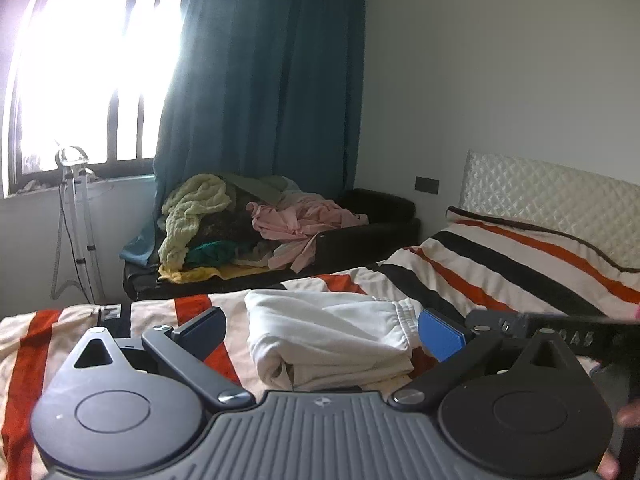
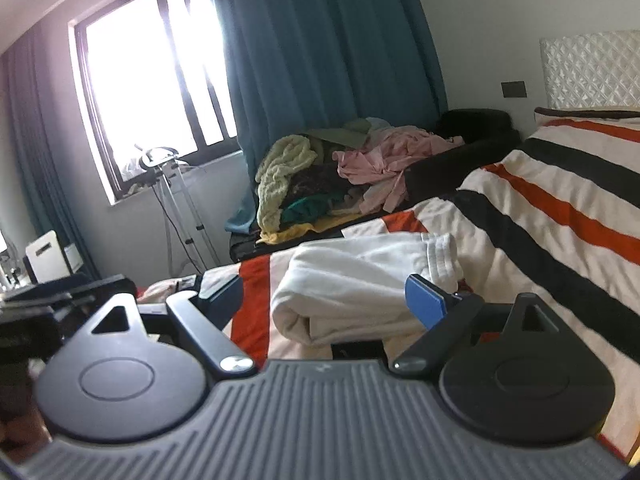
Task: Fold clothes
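A folded white garment (image 1: 328,340) with a ribbed cuff lies on the striped bedspread (image 1: 500,268), and it shows too in the right wrist view, folded white garment (image 2: 360,292). My left gripper (image 1: 322,334) hovers just in front of it, open wide, with nothing pressed between its blue pads (image 1: 440,338). My right gripper (image 2: 324,300) also stands open above the near edge of the garment, its pads (image 2: 426,302) clear of the cloth. The right gripper's black body (image 1: 560,330) shows at the right edge of the left wrist view.
A heap of unfolded clothes (image 1: 240,224), yellow, pink and green, lies on a dark bench (image 1: 372,224) under the teal curtain (image 1: 264,80). A tripod stand (image 1: 74,216) is by the bright window. A quilted headboard (image 1: 540,184) stands at the right. The bedspread (image 2: 560,208) stretches rightward.
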Demonstrator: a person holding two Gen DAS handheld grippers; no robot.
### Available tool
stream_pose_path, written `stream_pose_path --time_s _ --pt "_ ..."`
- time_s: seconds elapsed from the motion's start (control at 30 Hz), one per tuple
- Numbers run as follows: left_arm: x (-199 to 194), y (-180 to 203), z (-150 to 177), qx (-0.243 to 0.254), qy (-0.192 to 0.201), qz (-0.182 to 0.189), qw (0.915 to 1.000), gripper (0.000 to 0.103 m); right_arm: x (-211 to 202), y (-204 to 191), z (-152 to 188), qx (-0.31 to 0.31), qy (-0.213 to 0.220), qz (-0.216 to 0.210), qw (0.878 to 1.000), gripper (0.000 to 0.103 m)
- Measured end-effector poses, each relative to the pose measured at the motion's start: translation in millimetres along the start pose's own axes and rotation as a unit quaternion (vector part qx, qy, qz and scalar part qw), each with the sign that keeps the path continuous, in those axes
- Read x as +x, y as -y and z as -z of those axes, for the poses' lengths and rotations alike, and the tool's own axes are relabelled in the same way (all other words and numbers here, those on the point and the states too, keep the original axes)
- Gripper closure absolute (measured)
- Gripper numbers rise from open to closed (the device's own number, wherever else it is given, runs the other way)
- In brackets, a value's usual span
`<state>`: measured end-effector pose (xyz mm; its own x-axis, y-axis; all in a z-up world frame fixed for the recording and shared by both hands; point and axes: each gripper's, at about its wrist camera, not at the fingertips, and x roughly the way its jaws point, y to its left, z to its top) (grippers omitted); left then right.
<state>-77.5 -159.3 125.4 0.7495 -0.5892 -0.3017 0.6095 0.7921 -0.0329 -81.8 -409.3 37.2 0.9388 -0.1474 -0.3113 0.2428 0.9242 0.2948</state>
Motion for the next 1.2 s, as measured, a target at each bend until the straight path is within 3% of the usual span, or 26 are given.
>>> stream_pose_path --time_s 0.3,0.47,0.77,1.03,1.2 --pt "-5.8 -11.9 28.9 0.015 0.016 -0.021 0.9995 0.0 6.5 -4.8 45.9 -0.003 0.012 0.028 1.0 0.014" --pt "3.9 -23.4 41.2 0.009 0.019 -0.02 0.9996 0.0 18.0 -15.4 52.0 -0.01 0.004 0.056 0.998 0.014" --pt "12.3 -41.3 50.0 -0.013 0.0 -0.036 0.9993 0.0 34.1 -18.0 61.5 -0.022 -0.002 0.066 0.998 0.014" --pt "13.8 -28.4 56.0 0.008 0.007 -0.04 0.9992 0.0 37.8 -31.5 63.8 -0.06 -0.001 0.075 0.995 0.014" --pt "14.5 -26.9 57.6 0.006 0.004 -0.034 0.9994 0.0 37.3 -26.9 63.2 -0.048 0.002 0.078 0.996 0.014"
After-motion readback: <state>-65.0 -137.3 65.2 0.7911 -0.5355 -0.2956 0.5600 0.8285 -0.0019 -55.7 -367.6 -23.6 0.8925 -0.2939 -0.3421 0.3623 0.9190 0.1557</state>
